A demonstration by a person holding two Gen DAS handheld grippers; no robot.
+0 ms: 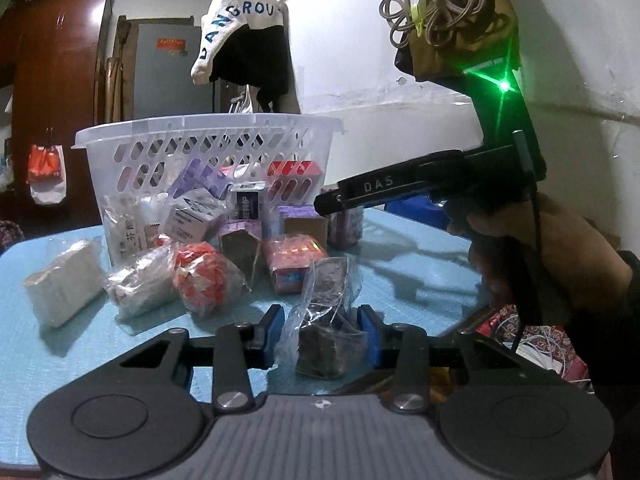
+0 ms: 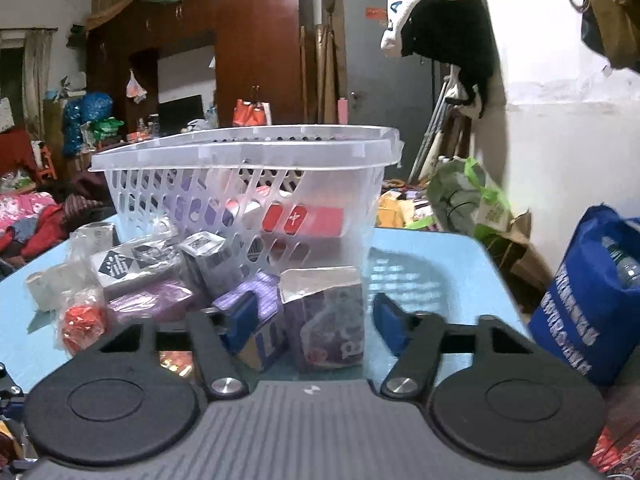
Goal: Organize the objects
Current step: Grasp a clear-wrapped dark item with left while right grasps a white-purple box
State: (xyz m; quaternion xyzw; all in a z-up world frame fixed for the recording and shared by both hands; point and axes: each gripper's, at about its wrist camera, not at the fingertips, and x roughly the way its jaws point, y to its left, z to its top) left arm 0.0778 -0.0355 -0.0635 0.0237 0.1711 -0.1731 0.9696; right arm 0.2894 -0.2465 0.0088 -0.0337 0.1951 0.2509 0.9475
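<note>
Left gripper (image 1: 323, 330) clamped on a dark packet (image 1: 324, 344) in clear wrap, low over the table (image 1: 400, 280). Right gripper (image 2: 316, 320) narrow around a purple box (image 2: 326, 320) beside the basket (image 2: 248, 160); contact unclear.

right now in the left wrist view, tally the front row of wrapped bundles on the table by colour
white bundle: 1
grey-white bundle: 1
red and white bundle: 1
dark bundle: 1
total: 4
</note>
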